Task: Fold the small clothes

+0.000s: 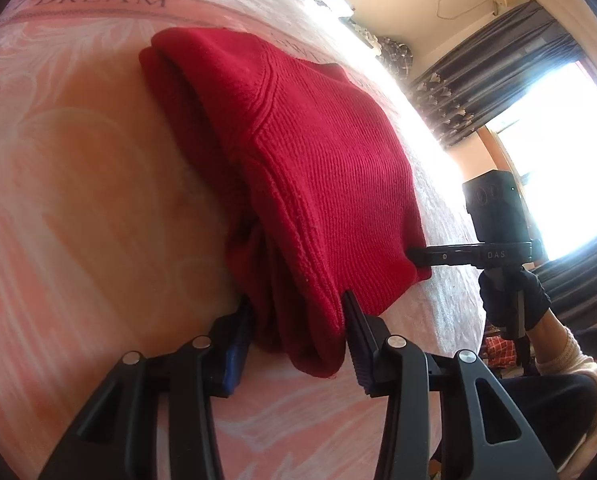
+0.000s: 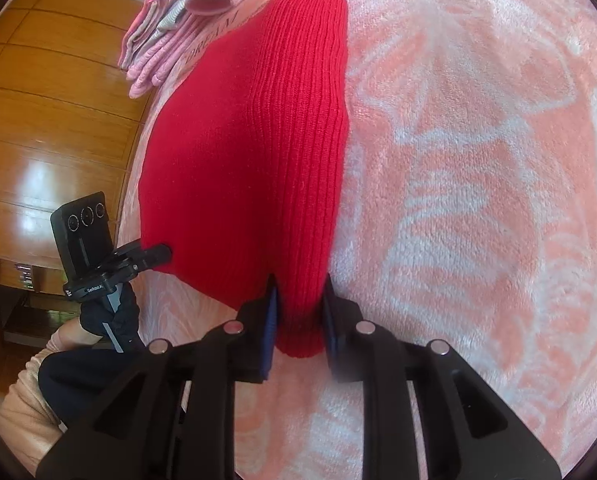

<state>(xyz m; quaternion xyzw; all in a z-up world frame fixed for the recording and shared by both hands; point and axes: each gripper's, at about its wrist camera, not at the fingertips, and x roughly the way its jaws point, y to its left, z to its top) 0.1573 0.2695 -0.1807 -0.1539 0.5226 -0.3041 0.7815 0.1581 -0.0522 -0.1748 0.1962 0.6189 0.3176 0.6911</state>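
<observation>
A folded red knit sweater point(image 1: 298, 152) lies on the pink patterned blanket point(image 1: 78, 200). My left gripper point(image 1: 298, 308) is shut on the thick bunched near corner of the sweater, with fabric filling the gap between its fingers. In the right wrist view the same red sweater point(image 2: 250, 140) stretches away from me, and my right gripper point(image 2: 298, 296) is shut on its ribbed near edge. The right gripper point(image 1: 418, 256) also shows in the left wrist view at the sweater's other corner, held by a gloved hand point(image 1: 514, 300). The left gripper point(image 2: 158, 256) appears at the sweater's left corner.
A stack of folded pink clothes point(image 2: 170, 28) sits at the far end of the blanket point(image 2: 478, 200). A wooden wardrobe point(image 2: 58, 100) stands to the left. A bright window point(image 1: 558, 140) with dark curtains point(image 1: 478, 92) is beyond the bed edge.
</observation>
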